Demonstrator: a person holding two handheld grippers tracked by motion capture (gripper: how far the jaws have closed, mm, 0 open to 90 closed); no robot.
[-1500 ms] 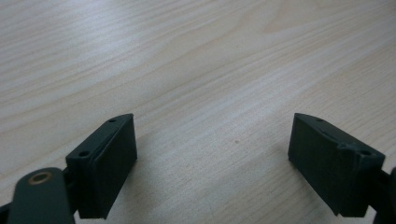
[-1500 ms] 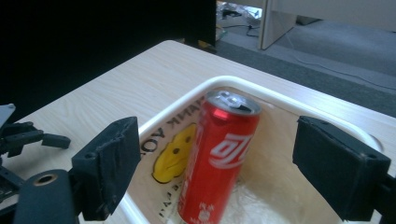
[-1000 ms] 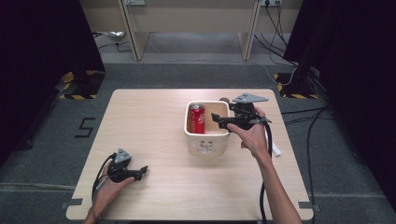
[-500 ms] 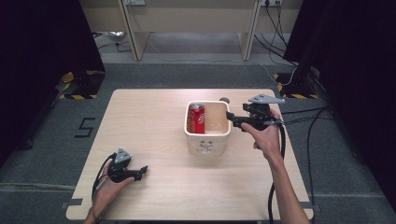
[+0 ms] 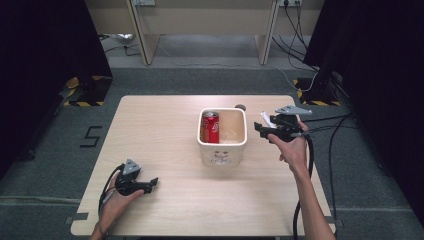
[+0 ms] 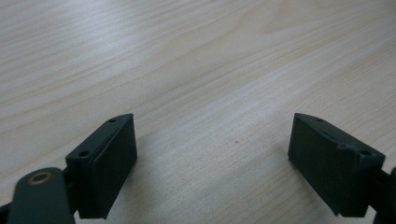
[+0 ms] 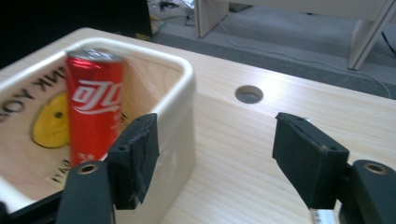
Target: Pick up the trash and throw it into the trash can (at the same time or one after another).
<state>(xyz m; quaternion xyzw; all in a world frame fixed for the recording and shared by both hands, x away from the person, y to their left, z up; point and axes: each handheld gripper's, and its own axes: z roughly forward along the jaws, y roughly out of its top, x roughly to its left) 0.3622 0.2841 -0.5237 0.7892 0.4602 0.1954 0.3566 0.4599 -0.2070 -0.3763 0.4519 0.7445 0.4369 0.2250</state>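
A red drink can (image 5: 210, 127) stands upright in the left half of a cream square bin (image 5: 222, 150) at the table's middle. My right gripper (image 5: 260, 129) hovers just right of the bin, pointing left at it. In the right gripper view the can (image 7: 95, 105) and the bin's wall (image 7: 182, 116) lie ahead on the left. The right gripper (image 7: 215, 140) is open; its jaws have just been closing, and nothing is between them. My left gripper (image 5: 151, 183) rests near the front left of the table. In its own view the left gripper (image 6: 212, 154) stands open over bare wood.
The light wooden table (image 5: 150, 130) has a round cable hole (image 5: 240, 106) just behind the bin. Cables trail from the right gripper over the table's right edge. Desk legs and dark curtains stand beyond the far edge.
My right gripper has drawn back to the right, from over the bin's right rim to beside the bin, and sunk a little. Its jaws look narrower. The left gripper has stayed put.
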